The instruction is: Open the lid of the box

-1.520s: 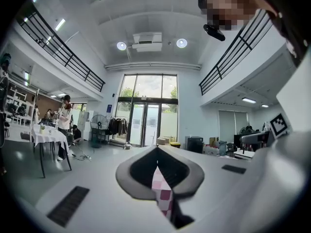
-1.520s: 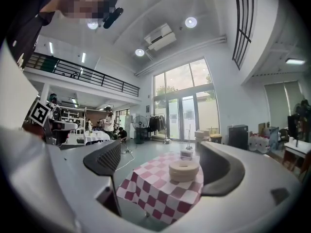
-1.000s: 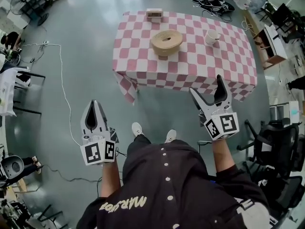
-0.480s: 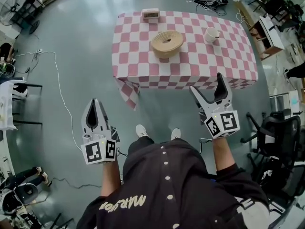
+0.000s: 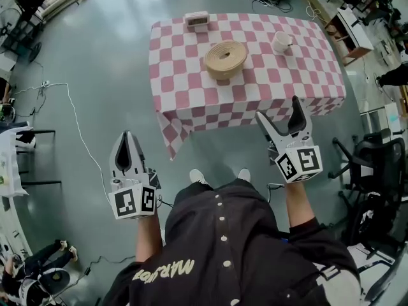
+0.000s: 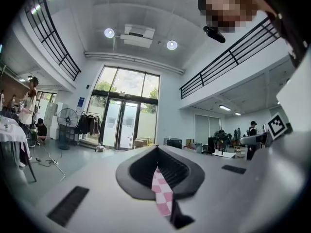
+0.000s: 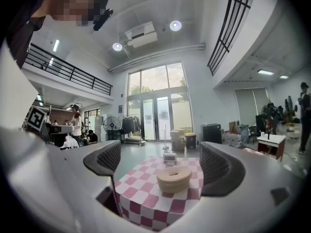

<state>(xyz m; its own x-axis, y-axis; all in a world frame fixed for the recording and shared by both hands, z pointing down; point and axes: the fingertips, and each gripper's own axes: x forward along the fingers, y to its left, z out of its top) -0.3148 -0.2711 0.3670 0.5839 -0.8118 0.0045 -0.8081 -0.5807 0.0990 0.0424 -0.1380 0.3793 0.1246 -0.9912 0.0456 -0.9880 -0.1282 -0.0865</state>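
Note:
A table under a pink-and-white checked cloth stands ahead of me. Near its middle lies a round tan box with a ring-shaped top. At the far edge sits a small pale box. My left gripper hangs shut over the floor, left of the table's near corner; in its own view my left gripper shows only a sliver of cloth. My right gripper is open and holds nothing, just short of the table's near edge, and points at the round box.
A white cup stands on the table's right part. Black office chairs crowd the right side. A white cable runs over the grey floor at left. My shoes are close to the cloth's hanging corner.
The table has come nearer to me and shifted slightly right in the head view. Both grippers keep their pose, left shut and right open.

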